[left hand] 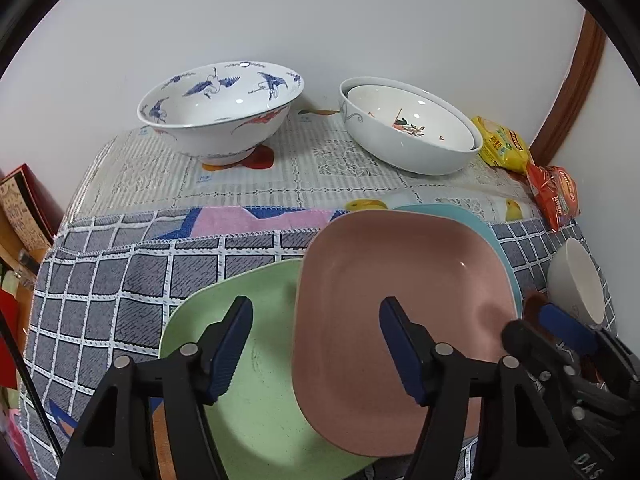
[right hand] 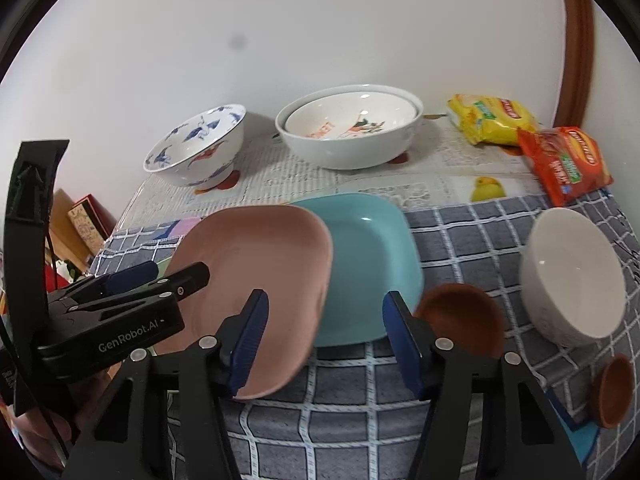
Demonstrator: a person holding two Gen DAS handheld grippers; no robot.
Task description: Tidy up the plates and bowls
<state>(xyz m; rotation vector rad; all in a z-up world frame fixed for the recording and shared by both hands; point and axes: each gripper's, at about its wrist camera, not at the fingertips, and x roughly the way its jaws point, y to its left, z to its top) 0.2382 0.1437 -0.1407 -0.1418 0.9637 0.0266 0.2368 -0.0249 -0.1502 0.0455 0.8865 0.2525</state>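
Note:
A pink plate (left hand: 400, 312) (right hand: 256, 276) lies tilted across a green plate (left hand: 248, 360) and a teal plate (right hand: 368, 260), whose edge also shows in the left wrist view (left hand: 460, 216). My left gripper (left hand: 316, 352) is open above the green and pink plates, holding nothing; it also shows in the right wrist view (right hand: 160, 280). My right gripper (right hand: 324, 344) is open over the pink and teal plates, empty. A white bowl (right hand: 572, 276) and two small brown bowls (right hand: 464, 316) (right hand: 612, 388) sit to the right.
A blue crane-patterned bowl (left hand: 216, 108) and a white bowl with a smaller one nested inside it (left hand: 408, 128) stand at the back by the wall. Yellow (right hand: 492, 118) and red (right hand: 564, 164) snack bags lie at the back right. A checked cloth (left hand: 100, 288) covers the near table.

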